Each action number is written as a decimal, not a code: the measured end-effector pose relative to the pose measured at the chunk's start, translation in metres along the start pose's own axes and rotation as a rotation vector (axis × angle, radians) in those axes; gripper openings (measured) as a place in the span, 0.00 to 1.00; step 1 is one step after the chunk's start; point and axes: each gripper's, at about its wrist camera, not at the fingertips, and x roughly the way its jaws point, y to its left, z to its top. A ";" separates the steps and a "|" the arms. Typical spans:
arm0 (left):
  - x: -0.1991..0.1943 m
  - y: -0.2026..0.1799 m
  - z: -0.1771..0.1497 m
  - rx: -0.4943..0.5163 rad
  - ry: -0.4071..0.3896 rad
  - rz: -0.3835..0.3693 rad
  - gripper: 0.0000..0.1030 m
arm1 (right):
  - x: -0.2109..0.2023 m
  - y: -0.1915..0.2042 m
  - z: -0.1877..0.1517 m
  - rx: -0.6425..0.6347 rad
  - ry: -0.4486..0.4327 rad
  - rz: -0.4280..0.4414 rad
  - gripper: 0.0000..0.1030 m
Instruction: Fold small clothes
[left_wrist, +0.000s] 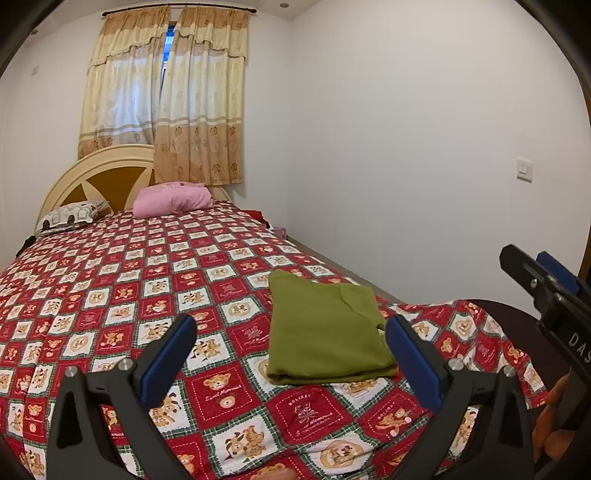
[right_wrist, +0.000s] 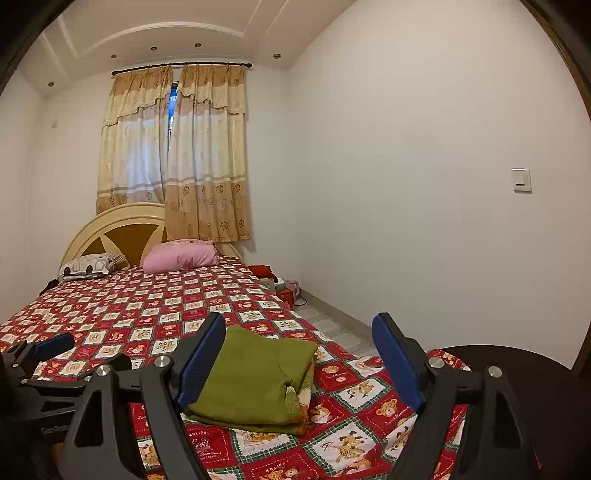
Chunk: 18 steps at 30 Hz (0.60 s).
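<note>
Resting folded on the bedspread (left_wrist: 221, 280) near the bed's foot, the green garment (left_wrist: 325, 332) looks finished. Both the left gripper (left_wrist: 291, 354) and right gripper (right_wrist: 299, 354) stand released, empty, the garment at twelve o'clock. Next likely means fetching another piece.
</note>
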 end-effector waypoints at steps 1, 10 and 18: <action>0.000 0.000 0.000 0.000 0.001 0.001 1.00 | 0.000 0.000 0.000 0.001 0.001 0.000 0.80; 0.002 0.002 -0.001 0.000 0.009 0.003 1.00 | 0.002 -0.001 0.000 0.001 0.003 0.001 0.80; 0.002 0.003 -0.001 0.011 0.008 0.008 1.00 | 0.003 -0.002 0.000 0.000 0.003 -0.001 0.80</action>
